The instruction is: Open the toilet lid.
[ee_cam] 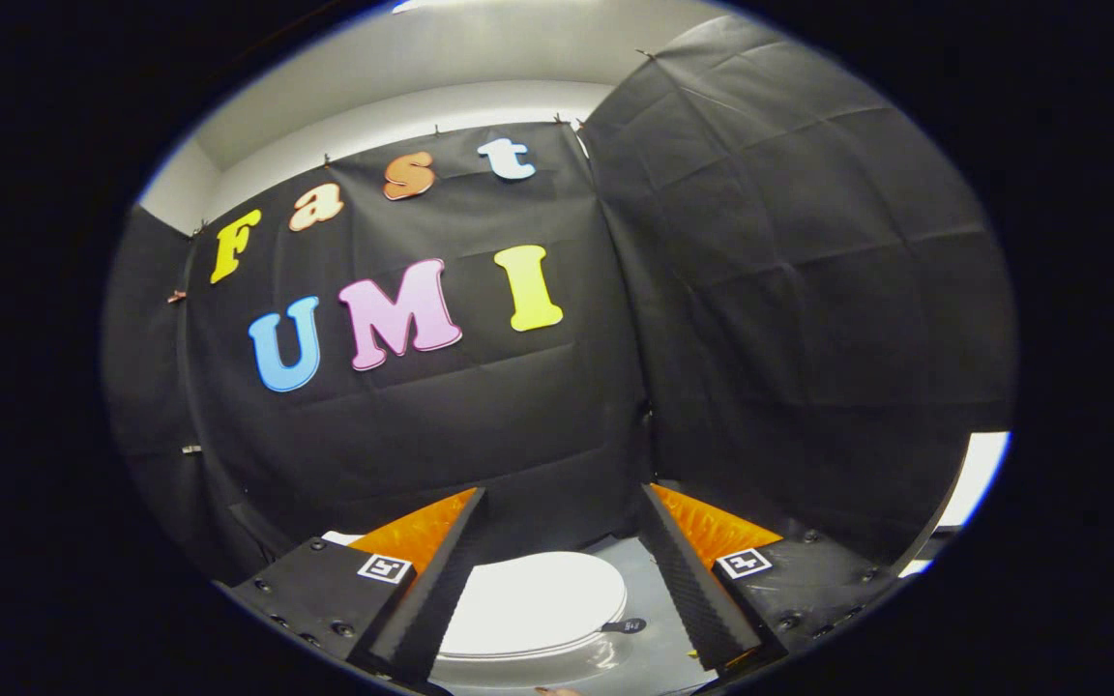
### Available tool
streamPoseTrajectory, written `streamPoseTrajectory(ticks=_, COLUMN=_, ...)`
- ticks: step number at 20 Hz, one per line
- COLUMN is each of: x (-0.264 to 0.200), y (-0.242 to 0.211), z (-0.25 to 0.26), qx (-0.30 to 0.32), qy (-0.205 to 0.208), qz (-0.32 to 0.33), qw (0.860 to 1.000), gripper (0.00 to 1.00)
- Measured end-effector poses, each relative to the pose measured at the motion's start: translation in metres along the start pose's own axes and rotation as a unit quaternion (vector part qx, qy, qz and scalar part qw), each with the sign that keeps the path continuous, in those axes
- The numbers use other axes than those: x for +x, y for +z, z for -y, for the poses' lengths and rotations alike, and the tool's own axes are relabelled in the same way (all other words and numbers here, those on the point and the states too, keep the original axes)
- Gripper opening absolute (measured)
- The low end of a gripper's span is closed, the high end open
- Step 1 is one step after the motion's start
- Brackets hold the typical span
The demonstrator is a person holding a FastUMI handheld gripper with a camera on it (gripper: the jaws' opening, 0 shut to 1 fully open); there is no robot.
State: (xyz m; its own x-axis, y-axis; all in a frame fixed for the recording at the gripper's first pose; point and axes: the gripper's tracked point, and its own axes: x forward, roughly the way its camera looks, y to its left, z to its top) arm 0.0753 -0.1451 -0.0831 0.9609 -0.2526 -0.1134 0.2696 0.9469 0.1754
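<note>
Looking down past my own two fingers, I list what lies ahead.

Item one: my gripper (557,561). Fingers spread wide apart, holding nothing, touching nothing. The left finger (441,580) and the right finger (697,580) slant toward each other as they run away from me, leaving a broad gap.

Item two: white oval plastic toilet lid (533,601). It lies flat and closed on the seat, framed in the gap between my fingers, below and beyond them, well apart from both. It sits nearer the left finger than the right; part of its left side is hidden behind that finger. Its long axis appears to run from near to far, roughly in line with my fingers, though the lens bends shapes, so I hold that loosely. The rounded front edge faces me, the near rim showing a thin seam over the seat.

Item three: small dark tab or handle (627,625) at the lid's right edge, too small to tell what it is.

Item four: grey glossy floor (649,580) to the right of the bowl.

Item five: black cloth booth wall (789,290), far behind, with a corner fold beyond the right finger.

Judgement: the lid is unopened. I am high and tilted up; the coming move calls for dropping down and forward so one finger slips under the near rim, then lifting toward the far wall.
</note>
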Motion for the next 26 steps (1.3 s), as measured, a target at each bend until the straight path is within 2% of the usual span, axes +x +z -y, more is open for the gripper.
streamPoseTrajectory(ticks=7, x=0.059, y=-0.057, z=0.058, qx=0.104, qy=-0.017, qz=-0.045, qw=0.993, gripper=0.98)
streamPoseTrajectory(ticks=12, x=0.095, y=-0.112, z=0.107, qx=0.193, qy=-0.038, qz=-0.075, qw=0.978, gripper=0.99)
streamPoseTrajectory(ticks=19, x=0.129, y=-0.212, z=0.157, qx=0.313, qy=-0.053, qz=-0.138, qw=0.938, gripper=0.99)
streamPoseTrajectory(ticks=23, x=0.138, y=-0.28, z=0.177, qx=0.345, qy=-0.075, qz=-0.19, qw=0.916, gripper=0.99)
streamPoseTrajectory(ticks=26, x=0.141, y=-0.32, z=0.182, qx=0.393, qy=-0.076, qz=-0.215, qw=0.891, gripper=0.99)
